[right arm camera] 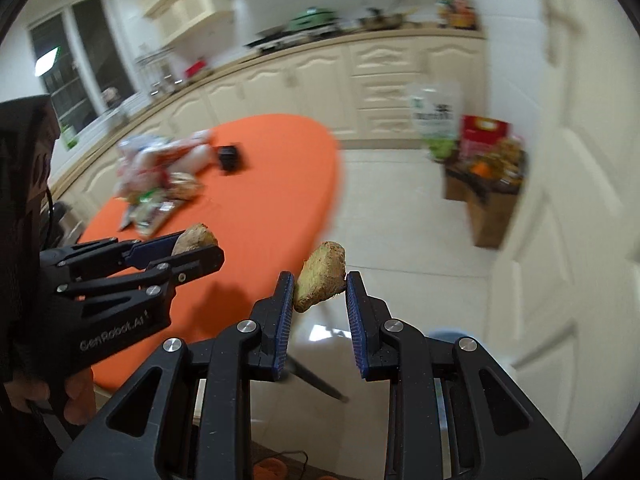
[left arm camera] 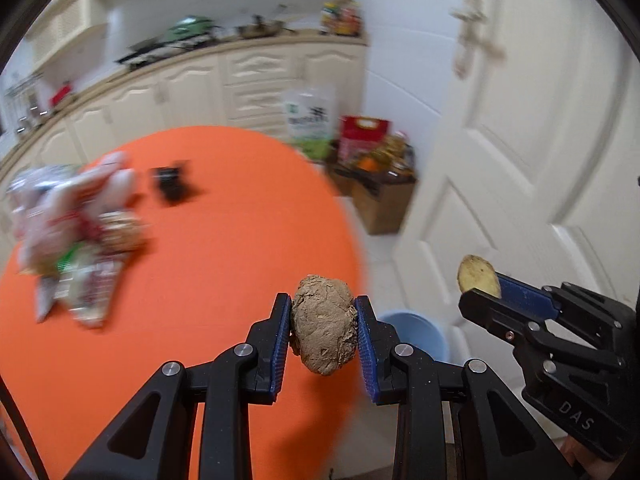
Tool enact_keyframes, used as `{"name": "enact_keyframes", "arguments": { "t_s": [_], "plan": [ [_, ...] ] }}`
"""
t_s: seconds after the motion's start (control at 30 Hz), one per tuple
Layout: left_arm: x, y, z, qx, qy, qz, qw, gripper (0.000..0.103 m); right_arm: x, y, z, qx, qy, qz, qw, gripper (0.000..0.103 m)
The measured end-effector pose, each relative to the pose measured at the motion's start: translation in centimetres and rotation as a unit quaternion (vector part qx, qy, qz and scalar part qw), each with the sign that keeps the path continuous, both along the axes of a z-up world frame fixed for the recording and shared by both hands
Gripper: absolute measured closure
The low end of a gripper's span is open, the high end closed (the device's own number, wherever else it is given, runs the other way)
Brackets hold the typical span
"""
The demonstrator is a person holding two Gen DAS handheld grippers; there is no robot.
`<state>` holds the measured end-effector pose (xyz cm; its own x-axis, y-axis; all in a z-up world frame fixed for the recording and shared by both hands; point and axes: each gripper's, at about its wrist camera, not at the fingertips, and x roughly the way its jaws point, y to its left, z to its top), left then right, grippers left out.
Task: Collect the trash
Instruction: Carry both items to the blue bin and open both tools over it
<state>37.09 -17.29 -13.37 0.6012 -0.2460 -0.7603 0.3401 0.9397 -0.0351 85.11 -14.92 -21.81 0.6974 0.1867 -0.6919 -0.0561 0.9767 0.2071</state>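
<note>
You've got an orange table, black grippers with blue pads, a dull brown lump, a tan-yellow piece, a pale blue bin, and cream cabinets.

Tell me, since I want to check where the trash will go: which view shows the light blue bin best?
The left wrist view: the light blue bin shows its open rim on the floor behind the left gripper. The right wrist view shows only a blurred sliver of it behind the right gripper.
</note>
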Motion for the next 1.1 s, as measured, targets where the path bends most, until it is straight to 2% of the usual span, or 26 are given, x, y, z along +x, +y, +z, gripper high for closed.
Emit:
{"name": "enact_keyframes", "arguments": {
  "t_s": [0.13, 0.27, 0.37, 0.53, 0.63, 0.7, 0.93, 1.1],
  "plan": [
    [0.9, -6.2, -1.6, 0.009, 0.021, -0.045, 0.9988, 0.075, -2.1, -5.2, -0.8, -0.002, 0.008, -0.046, 0.999, 0.078],
    [2.6, -10.6, -3.1, 0.023, 0.041, -0.072, 0.9963, 0.075, -3.3, -9.0, -2.1, 0.002, 0.017, -0.078, 0.997, 0.078],
    [4.3, -13.1, -4.1, 0.045, 0.046, -0.081, 0.9947, 0.075, -3.6, -11.0, -3.2, 0.003, 0.024, -0.093, 0.995, 0.078],
    [6.8, -15.9, -5.2, 0.044, 0.069, -0.092, 0.9924, 0.074, -3.2, -12.7, -4.9, 0.009, 0.038, -0.104, 0.994, 0.078],
    [7.9, -16.7, -5.8, 0.051, 0.066, -0.091, 0.9924, 0.06, -3.0, -13.4, -5.9, 0.014, 0.045, -0.105, 0.993, 0.078],
    [8.1, -16.9, -5.9, 0.058, 0.057, -0.085, 0.9931, 0.044, -2.8, -13.7, -6.5, 0.018, 0.048, -0.106, 0.993, 0.078],
    [7.5, -16.9, -6.7, 0.065, 0.048, -0.064, 0.9946, 0.042, -1.9, -13.5, -7.7, 0.025, 0.054, -0.106, 0.993, 0.078],
    [7.0, -15.9, -5.9, 0.065, 0.034, -0.052, 0.996, 0.041, -1.0, -13.4, -8.1, 0.021, 0.053, -0.109, 0.992, 0.077]
  ]
}}
